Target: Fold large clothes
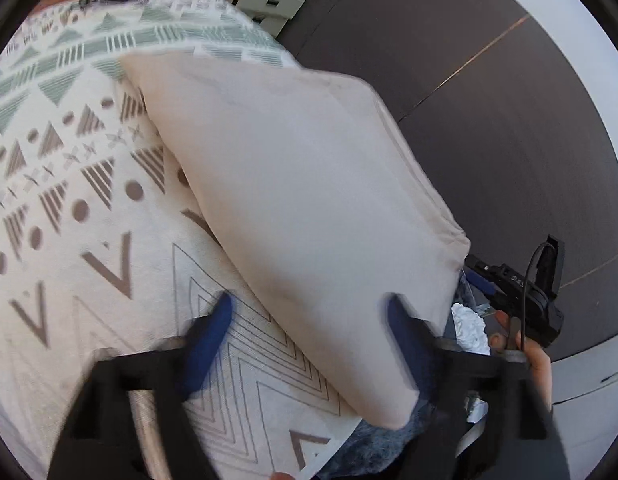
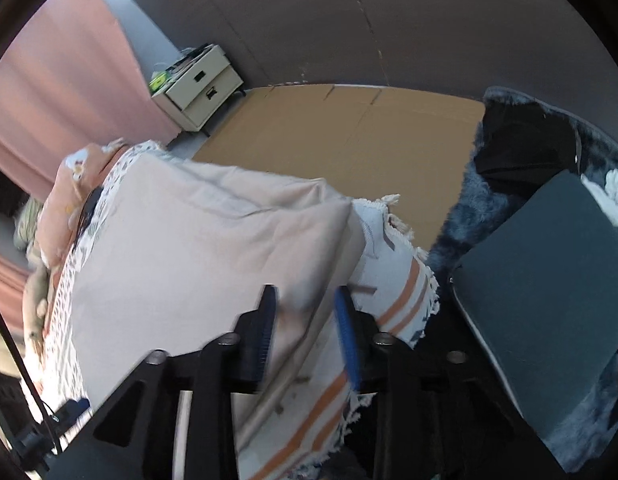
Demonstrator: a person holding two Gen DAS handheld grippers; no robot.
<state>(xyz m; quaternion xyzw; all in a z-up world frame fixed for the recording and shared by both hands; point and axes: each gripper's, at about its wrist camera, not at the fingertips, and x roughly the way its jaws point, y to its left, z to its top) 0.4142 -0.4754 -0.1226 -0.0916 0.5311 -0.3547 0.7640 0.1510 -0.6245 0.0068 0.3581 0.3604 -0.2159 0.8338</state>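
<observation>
Beige cloth (image 1: 301, 208) lying on patterned blanket (image 1: 69, 240). Left gripper (image 1: 309, 332) wide open, empty. Right gripper (image 2: 307, 312) half-open around cloth edge, not clamped. Slipping is being risked.

Left tongs (image 1: 309, 320): black angular frame, two dark-blue padded fingers (image 1: 213, 332), a silver ribbed rod at lower left. Right tongs (image 2: 305, 328): black frame, blue ribbed pads (image 2: 347, 340), round silver screw heads (image 2: 229, 339) along the crossbar. Bare-skinned hand (image 1: 533, 360) at right edge, with dark sleeve, black housing and thin black cable.
</observation>
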